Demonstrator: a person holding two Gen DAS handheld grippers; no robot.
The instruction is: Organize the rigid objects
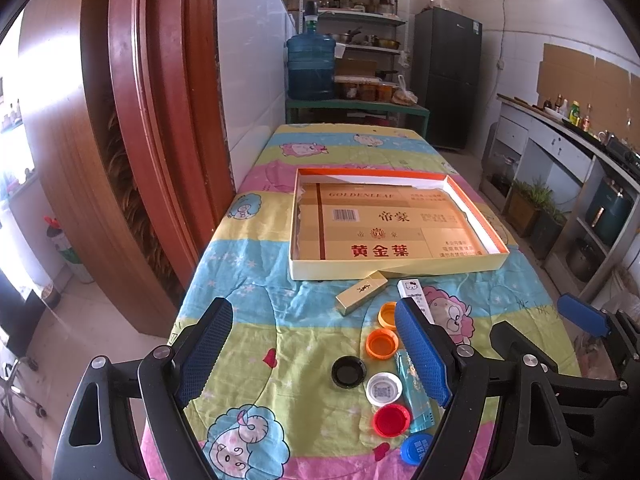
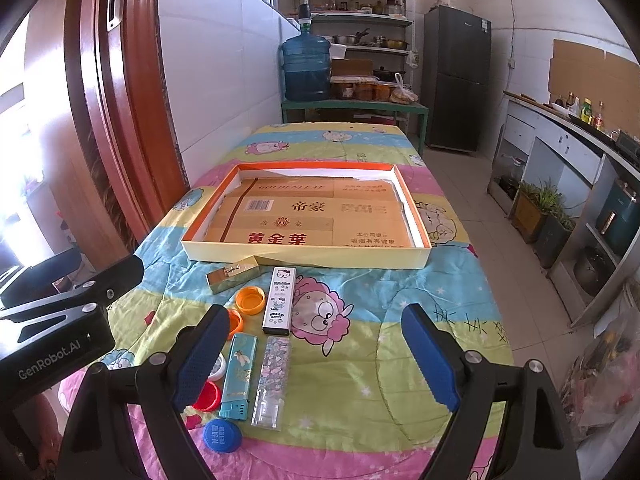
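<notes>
With both our left gripper (image 1: 312, 352) and right gripper (image 2: 316, 356) spread wide and holding nothing, the caps (image 1: 383, 344) and lighters (image 2: 239, 376) crowded near the table's (image 2: 400, 400) front edge, short of the tray (image 2: 304, 254), could easily be nudged off.

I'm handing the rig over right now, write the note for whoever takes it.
Left gripper: open, holds nothing, above the caps.
Right gripper: open, holds nothing, above the lighters.
Tray: only a flattened carton lining it.
In front of the tray on the tablecloth: gold box, Hello Kitty lighter, teal lighter, clear floral lighter, six bottle caps.
Done: nothing sorted. Left: everything.
</notes>
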